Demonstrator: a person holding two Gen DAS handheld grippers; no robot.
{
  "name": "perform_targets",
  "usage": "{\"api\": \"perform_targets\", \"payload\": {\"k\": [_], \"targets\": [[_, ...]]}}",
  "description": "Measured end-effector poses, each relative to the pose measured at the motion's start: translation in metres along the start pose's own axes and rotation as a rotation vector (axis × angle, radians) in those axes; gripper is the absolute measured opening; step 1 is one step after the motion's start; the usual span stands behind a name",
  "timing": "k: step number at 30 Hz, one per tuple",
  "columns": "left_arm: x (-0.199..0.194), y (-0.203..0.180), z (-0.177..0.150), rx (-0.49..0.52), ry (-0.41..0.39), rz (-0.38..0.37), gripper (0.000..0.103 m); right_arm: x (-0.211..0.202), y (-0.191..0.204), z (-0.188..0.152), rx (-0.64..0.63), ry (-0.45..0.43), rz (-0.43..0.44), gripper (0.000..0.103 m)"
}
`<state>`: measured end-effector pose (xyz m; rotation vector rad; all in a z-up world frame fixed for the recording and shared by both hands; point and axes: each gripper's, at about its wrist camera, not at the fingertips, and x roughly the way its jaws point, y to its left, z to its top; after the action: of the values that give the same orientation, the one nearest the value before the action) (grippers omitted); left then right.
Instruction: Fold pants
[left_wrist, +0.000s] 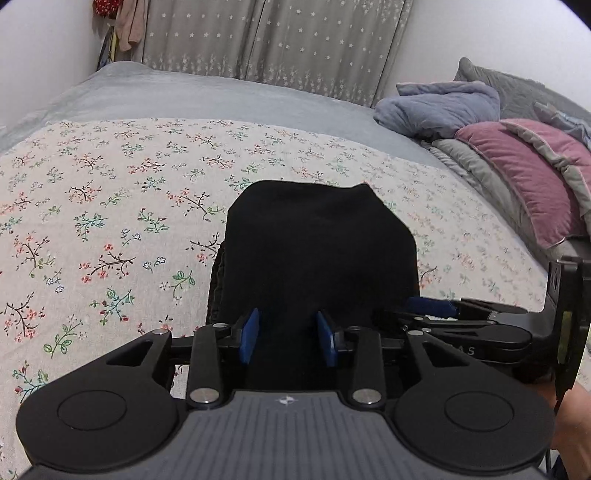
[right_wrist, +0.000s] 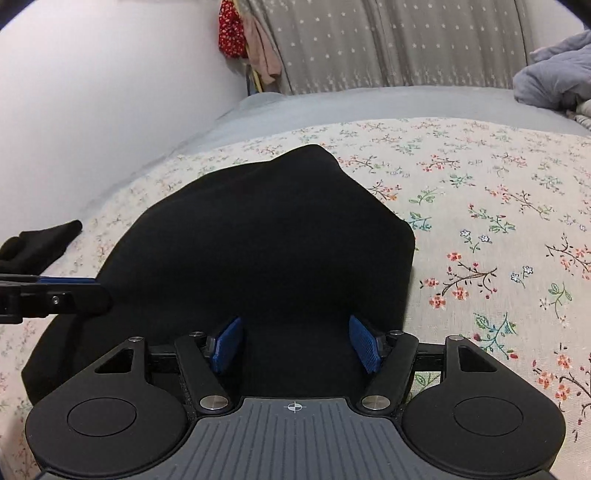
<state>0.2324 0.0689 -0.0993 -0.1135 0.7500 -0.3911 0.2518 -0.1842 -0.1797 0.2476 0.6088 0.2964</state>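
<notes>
Both the left claw (left_wrist: 288, 338) and right claw (right_wrist: 297, 341) stand parted, gripping nothing, over folded black pants (left_wrist: 317, 251) ahead, apparently released.

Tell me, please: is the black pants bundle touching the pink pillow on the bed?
Apart. The left wrist view shows the black pants lying on the floral sheet, with a broad strip of bare sheet between them and the pink pillow at the right.
</notes>
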Motion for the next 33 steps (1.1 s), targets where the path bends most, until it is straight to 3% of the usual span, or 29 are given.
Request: {"api": "perform_targets", "payload": {"k": [3,6,9,14,19,23,33], "targets": [[-0.007,0.012,0.005,-0.051,-0.026,-0.036,0.053,-0.012,-0.014,0.009,0.112,0.009,0.031,0.067],[-0.015,0.023,0.01,-0.087,-0.055,-0.022,0.06,-0.037,-0.024,0.019,0.246,-0.023,0.073,0.079],[-0.017,0.041,0.015,-0.169,-0.072,-0.036,0.07,-0.062,-0.03,0.027,0.292,-0.041,0.08,0.088],[-0.001,0.059,0.022,-0.293,-0.031,-0.112,0.095,-0.072,-0.063,0.018,0.421,0.021,0.128,0.088],[0.022,0.072,0.019,-0.421,0.037,-0.201,0.101,-0.05,-0.095,-0.011,0.702,0.108,0.213,0.088],[0.029,0.07,0.017,-0.404,0.059,-0.191,0.103,-0.04,-0.09,-0.019,0.717,0.108,0.22,0.088],[0.052,0.061,0.01,-0.334,0.159,-0.203,0.103,-0.034,-0.051,-0.033,0.597,0.015,0.21,0.089]]}}
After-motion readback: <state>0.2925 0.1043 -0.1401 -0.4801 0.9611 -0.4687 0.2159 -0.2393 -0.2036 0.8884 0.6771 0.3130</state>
